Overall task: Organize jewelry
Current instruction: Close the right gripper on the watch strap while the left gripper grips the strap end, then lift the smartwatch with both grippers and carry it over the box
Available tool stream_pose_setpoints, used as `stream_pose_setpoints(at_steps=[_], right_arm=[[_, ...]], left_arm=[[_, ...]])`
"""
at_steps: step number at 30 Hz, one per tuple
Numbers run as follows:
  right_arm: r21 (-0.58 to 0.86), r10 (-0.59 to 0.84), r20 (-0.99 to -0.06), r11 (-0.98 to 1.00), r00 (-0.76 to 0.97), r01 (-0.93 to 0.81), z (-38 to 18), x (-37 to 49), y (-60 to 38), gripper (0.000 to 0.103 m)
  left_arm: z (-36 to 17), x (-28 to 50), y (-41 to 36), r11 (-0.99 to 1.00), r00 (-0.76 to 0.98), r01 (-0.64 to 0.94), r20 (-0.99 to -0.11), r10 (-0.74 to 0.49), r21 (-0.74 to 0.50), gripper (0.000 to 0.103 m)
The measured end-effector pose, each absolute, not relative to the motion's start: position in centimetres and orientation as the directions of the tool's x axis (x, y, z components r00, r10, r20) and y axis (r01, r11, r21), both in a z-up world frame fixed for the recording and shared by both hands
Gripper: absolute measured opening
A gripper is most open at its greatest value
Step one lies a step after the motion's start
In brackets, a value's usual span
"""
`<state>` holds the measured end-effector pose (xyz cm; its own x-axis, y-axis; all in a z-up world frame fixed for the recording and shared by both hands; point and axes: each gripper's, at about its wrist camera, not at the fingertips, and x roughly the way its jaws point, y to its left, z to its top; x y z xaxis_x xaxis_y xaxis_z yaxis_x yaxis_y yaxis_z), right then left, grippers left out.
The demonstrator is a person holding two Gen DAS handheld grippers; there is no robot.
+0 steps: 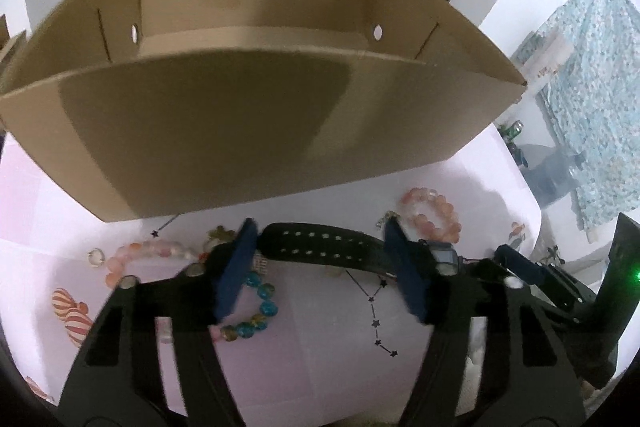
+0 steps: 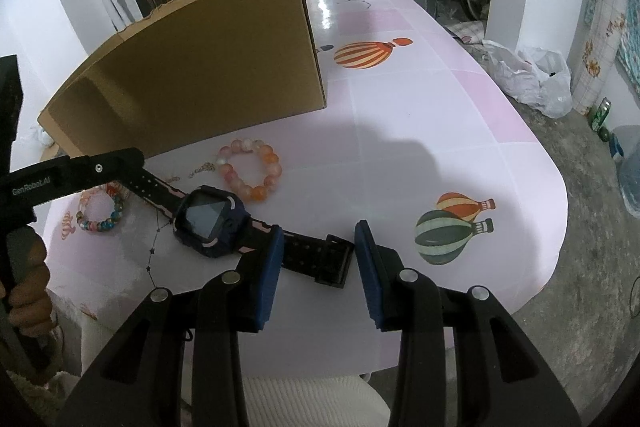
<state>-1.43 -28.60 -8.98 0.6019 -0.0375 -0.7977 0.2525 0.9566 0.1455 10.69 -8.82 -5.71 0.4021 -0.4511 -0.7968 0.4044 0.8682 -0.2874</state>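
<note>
A dark smartwatch [image 2: 210,221] is laid flat on the pink table [image 2: 440,131], in front of the cardboard box [image 2: 200,67]. Its strap is straddled by the left gripper [image 1: 320,251], jaws parted (contact cannot be told). The buckle end is framed by the right gripper [image 2: 320,259], open, not touching. A peach bead bracelet [image 2: 250,169] is seen nearby.

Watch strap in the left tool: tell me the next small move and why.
Probably close the left tool on the watch strap and lift. The strap lies across its open pads without being pinched; the watch rests on the table, and the cardboard box stands just behind.
</note>
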Motion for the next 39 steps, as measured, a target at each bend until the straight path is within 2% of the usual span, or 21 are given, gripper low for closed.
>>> stream_pose_setpoints(at_steps=[4,7,10,19,32,39], right_arm=[[0.15,-0.042,-0.796,0.953,0.604,0.264,-9.0,-1.5,-28.8,0.031],[0.151,-0.048,-0.795,0.95,0.605,0.275,-9.0,-1.5,-29.0,0.025],[0.153,-0.052,-0.795,0.947,0.605,0.282,-8.9,-1.5,-29.2,0.022],[0.137,-0.064,-0.789,0.951,0.611,0.277,-8.8,-1.5,-29.0,0.015],[0.164,-0.043,-0.763,0.953,0.645,0.256,-8.3,-1.7,-29.2,0.013],[0.161,-0.042,-0.73,0.959,0.682,0.232,-6.3,-2.5,-28.7,0.013]], left_arm=[[-5.1,9.9,-8.2,0.857,0.413,0.433,-0.783,-0.466,-0.281,0.035],[-4.9,9.5,-9.1,0.853,0.426,0.459,-0.782,-0.455,-0.247,0.026],[-4.6,9.2,-9.4,0.849,0.433,0.475,-0.778,-0.455,-0.232,0.022],[-4.7,9.2,-9.8,0.849,0.441,0.475,-0.772,-0.457,-0.231,0.018],[-4.3,8.8,-9.0,0.838,0.46,0.478,-0.737,-0.495,-0.264,0.016],[-2.0,7.5,-8.7,0.826,0.49,0.498,-0.701,-0.518,-0.263,0.015]])
